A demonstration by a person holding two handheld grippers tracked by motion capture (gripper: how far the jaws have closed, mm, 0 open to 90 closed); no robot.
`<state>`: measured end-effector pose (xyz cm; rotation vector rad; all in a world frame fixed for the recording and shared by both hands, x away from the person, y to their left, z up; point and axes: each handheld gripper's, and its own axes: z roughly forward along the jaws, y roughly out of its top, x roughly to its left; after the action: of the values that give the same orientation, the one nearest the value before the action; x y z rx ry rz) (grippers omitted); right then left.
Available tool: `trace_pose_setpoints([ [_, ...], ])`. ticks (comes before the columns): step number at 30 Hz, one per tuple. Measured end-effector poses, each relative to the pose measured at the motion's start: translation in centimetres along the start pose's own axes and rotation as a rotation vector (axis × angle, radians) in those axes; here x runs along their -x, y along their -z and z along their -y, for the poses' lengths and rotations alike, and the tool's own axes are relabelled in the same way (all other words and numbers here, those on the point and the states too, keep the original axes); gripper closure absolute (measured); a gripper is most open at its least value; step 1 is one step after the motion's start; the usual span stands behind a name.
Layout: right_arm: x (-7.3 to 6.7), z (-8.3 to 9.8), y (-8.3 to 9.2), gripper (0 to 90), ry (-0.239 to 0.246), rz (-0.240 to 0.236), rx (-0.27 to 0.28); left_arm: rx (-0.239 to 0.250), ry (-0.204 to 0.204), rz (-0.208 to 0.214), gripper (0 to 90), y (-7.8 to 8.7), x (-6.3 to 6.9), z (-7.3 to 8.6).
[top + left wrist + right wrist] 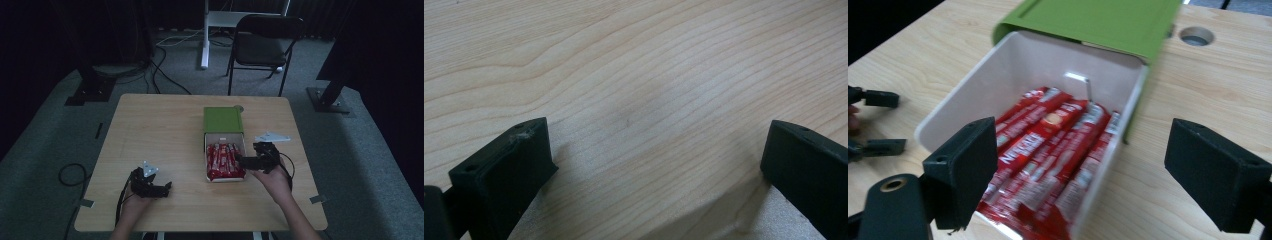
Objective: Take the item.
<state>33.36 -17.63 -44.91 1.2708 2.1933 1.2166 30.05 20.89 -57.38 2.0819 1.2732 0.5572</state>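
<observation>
Your right gripper [1083,165], jaws apart, straddles the white box's [953,107] wall at your 12 o'clock; closing may tip it, spilling red bars [1048,155]. Your left gripper [654,165] rests with jaws apart on the bench [634,65].

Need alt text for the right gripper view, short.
The right gripper, jaws wide open, hangs at the near end of a white box full of red snack bars. The box's green lid is slid back past its far end on a wooden table.
</observation>
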Motion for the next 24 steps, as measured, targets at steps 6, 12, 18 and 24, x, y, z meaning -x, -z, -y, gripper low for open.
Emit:
trace_pose_setpoints([
  [6, -1.8, -0.5, -0.9, 13.2, 0.018, 0.000, -0.002, 0.000, -0.002, 0.000, 1.0, 0.0, 0.0, 0.0],
  [12, -3.3, -0.7, -2.3, 13.8, 0.030, -0.024, -0.029, 0.000, -0.002, 0.000, 1.0, 0.0, 0.0, 0.0],
  [18, -4.6, -0.7, -3.7, 14.0, 0.035, -0.024, -0.048, -0.001, -0.003, 0.001, 1.0, 0.0, 0.0, 0.0],
  [24, -5.4, -0.2, -5.1, 17.6, 0.028, -0.011, -0.087, 0.000, -0.005, 0.001, 1.0, 0.0, 0.0, 0.0],
])
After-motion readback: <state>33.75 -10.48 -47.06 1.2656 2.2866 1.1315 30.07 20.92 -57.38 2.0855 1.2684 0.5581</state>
